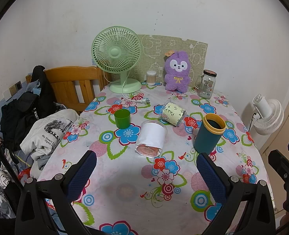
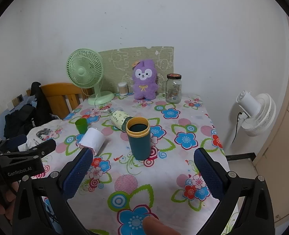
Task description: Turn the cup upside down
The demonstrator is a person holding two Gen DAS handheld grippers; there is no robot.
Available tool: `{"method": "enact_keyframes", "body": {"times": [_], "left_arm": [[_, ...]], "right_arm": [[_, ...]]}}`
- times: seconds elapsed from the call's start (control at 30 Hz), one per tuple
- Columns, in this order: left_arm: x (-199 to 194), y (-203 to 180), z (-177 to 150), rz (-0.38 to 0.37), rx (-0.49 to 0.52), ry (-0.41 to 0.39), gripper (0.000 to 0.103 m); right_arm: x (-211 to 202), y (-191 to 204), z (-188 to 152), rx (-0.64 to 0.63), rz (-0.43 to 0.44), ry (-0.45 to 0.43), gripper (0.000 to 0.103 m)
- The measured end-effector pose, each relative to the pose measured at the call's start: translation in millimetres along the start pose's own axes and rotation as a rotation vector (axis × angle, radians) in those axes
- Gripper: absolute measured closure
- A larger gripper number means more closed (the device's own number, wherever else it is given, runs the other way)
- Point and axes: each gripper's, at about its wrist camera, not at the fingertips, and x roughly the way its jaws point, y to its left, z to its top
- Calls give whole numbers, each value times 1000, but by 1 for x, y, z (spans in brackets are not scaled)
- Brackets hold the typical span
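A teal cup with a yellow rim (image 1: 209, 133) (image 2: 139, 138) stands upright, mouth up, on the floral tablecloth. A small green cup (image 1: 122, 118) (image 2: 81, 125) also stands upright to the left. A clear cup with a white label (image 1: 151, 138) (image 2: 91, 139) lies on its side. Another clear cup with a pale yellow label (image 1: 172, 114) (image 2: 119, 119) lies on its side behind. My left gripper (image 1: 147, 168) is open and empty, short of the white-label cup. My right gripper (image 2: 142, 166) is open and empty, just short of the teal cup.
At the table's back stand a green desk fan (image 1: 117, 58), a cotton-swab tub (image 1: 151, 77), a purple plush toy (image 1: 176, 71) and a glass jar (image 1: 207, 84). A wooden chair and clothes (image 1: 46, 121) lie left. A white fan (image 2: 256, 113) stands right.
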Motion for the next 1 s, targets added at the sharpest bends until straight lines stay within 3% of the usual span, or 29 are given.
{"method": "enact_keyframes", "body": {"times": [1.0], "left_arm": [[-1, 7, 0, 7, -4, 12, 0]], "right_arm": [[5, 0, 2, -3, 0, 18, 0]]}}
